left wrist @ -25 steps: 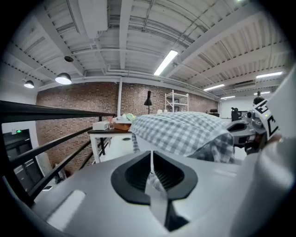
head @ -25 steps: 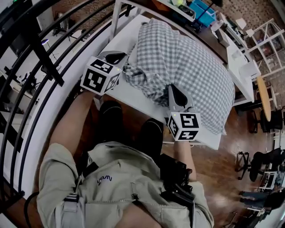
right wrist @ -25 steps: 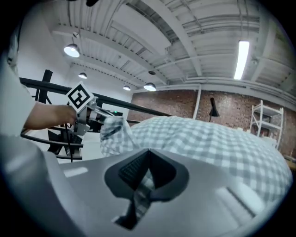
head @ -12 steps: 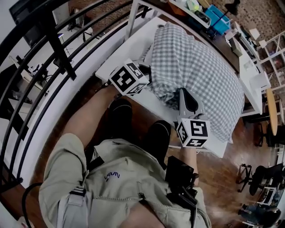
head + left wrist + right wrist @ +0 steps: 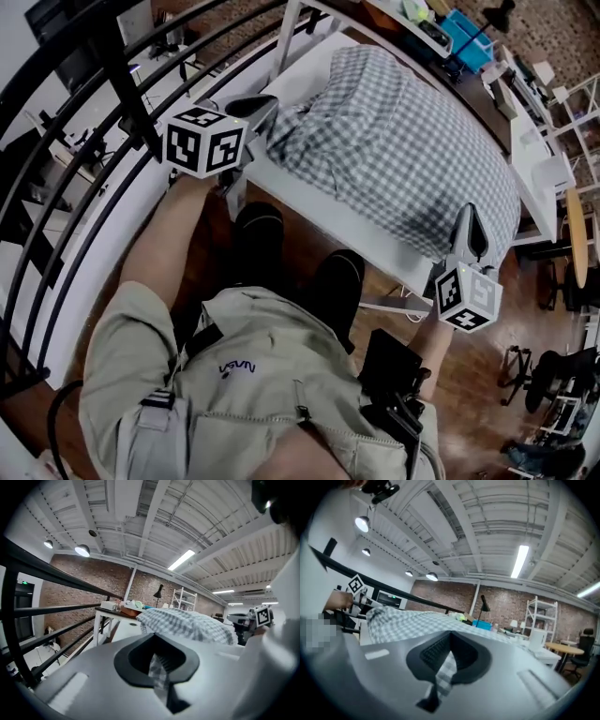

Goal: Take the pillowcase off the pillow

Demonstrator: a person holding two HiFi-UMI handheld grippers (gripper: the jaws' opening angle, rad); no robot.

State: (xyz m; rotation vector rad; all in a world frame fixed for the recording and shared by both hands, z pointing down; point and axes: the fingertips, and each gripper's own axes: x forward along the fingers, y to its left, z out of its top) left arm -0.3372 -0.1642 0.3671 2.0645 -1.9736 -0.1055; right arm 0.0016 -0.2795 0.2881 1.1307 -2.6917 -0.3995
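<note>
The pillow in its grey-and-white checked pillowcase (image 5: 394, 141) lies across the white table (image 5: 323, 206). My left gripper (image 5: 265, 105) is shut on the pillowcase's near left corner, and a strip of checked cloth (image 5: 157, 667) shows pinched between its jaws. Over at the near right corner, my right gripper (image 5: 472, 217) is likewise shut, with checked cloth (image 5: 445, 670) caught between its pads. The near edge of the pillowcase runs stretched between the two grippers. The pillow (image 5: 187, 623) bulks ahead of the left gripper, and the pillow (image 5: 417, 620) also fills the right gripper view's middle.
A black railing (image 5: 122, 75) runs along the left of the table. A desk with a blue box (image 5: 464, 37) stands behind the table, and white shelving (image 5: 534, 150) and a round wooden table (image 5: 574, 220) at the right. The person's legs and shoes (image 5: 258, 234) are at the table's near edge.
Both grippers have moved apart from the middle of the pillow's near edge, the left one to the left corner and the right one to the right corner. The bunched cloth between them is now pulled flat.
</note>
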